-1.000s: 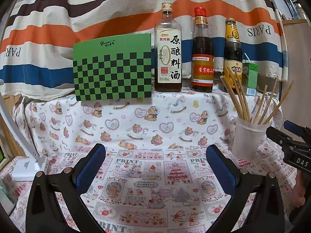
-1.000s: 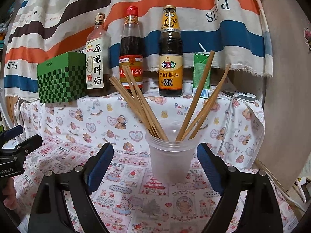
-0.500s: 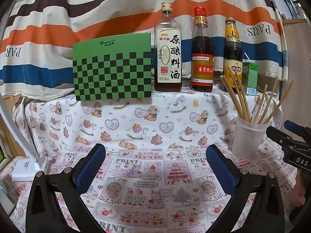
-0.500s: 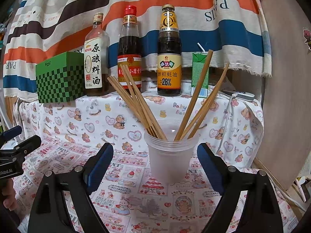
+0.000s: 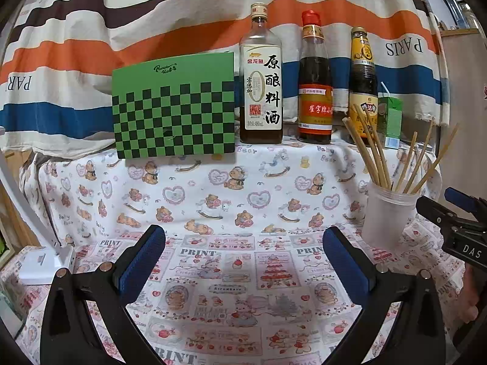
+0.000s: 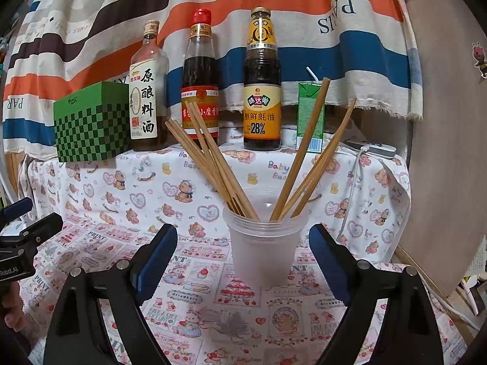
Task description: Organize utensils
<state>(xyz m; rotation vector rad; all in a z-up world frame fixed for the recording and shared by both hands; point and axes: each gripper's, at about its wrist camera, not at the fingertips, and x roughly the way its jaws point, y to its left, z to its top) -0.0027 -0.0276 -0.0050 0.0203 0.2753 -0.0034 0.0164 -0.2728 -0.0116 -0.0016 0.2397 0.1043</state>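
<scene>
A translucent plastic cup (image 6: 264,249) holding wooden chopsticks (image 6: 213,164) stands on the printed tablecloth (image 6: 194,310), at twelve o'clock just ahead of the right gripper (image 6: 243,258), whose jaws are spread wide, empty. The left gripper (image 5: 243,258), also spread and empty, has the cup at two o'clock.

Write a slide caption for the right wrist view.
Open right tongs face a translucent plastic cup of wooden chopsticks on a cartoon-print cloth.

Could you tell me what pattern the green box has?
The box has a green-and-black checkerboard; clearest in the left wrist view.
</scene>
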